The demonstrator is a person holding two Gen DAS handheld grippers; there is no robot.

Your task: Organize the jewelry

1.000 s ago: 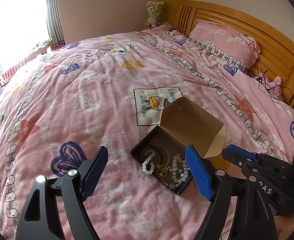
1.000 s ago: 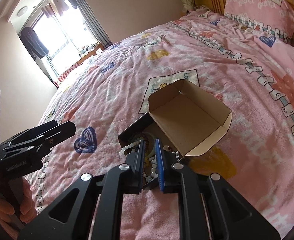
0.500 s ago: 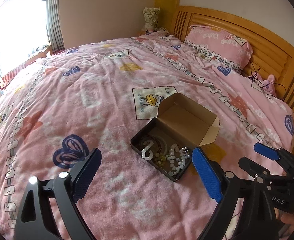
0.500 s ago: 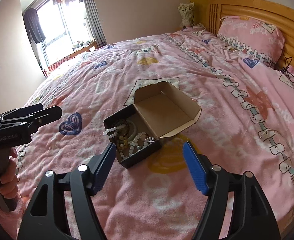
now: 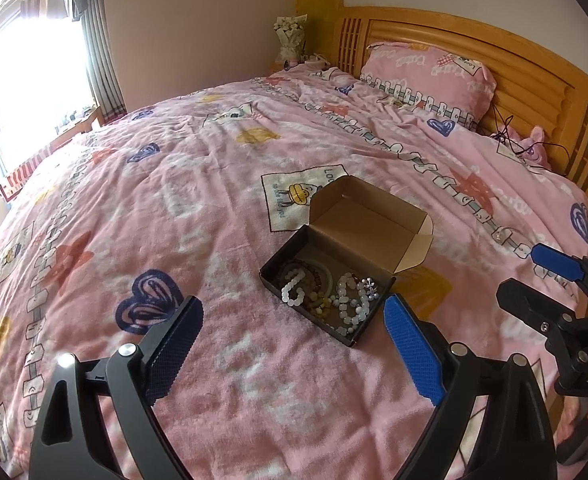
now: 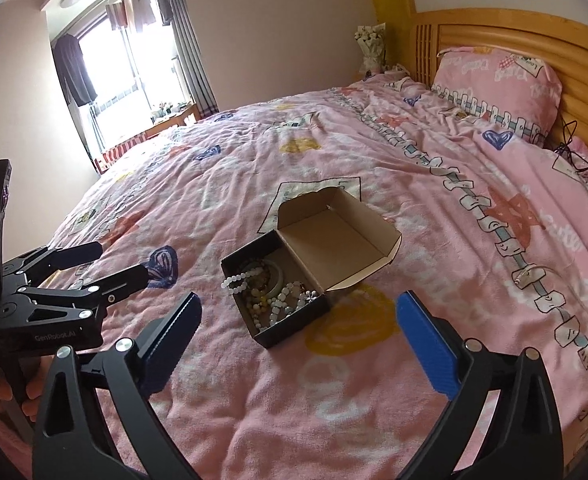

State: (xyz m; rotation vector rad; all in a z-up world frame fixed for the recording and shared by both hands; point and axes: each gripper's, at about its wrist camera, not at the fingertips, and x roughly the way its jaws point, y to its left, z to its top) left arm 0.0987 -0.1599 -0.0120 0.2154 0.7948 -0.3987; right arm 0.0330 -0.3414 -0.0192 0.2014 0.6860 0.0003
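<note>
A small black cardboard box (image 5: 368, 326) with its brown lid (image 5: 368, 224) folded back lies on the pink bedspread (image 5: 173, 220). Inside is a tangle of bead bracelets (image 5: 346, 300), white, brown and yellowish; one white strand (image 6: 233, 280) hangs over the box's left rim. My left gripper (image 5: 294, 304) hovers open, short of the box and holding nothing. My right gripper (image 6: 298, 299) is also back from the box (image 6: 289, 332); its jaws are opening wide with nothing between the pads. Each gripper shows in the other's view: the right gripper (image 5: 550, 280) and the left gripper (image 6: 105, 264).
A pink pillow (image 5: 426, 76) leans on the wooden headboard (image 5: 534, 80). A pink plush toy with a black cable (image 5: 530, 144) lies by the headboard. A flower bouquet (image 5: 289, 38) stands in the far corner. A bright window (image 6: 133, 76) is on the left.
The right gripper went from nearly shut over the box to wide open and drew back, leaving the beads in the box. The left gripper also pulled back a little and widened.
</note>
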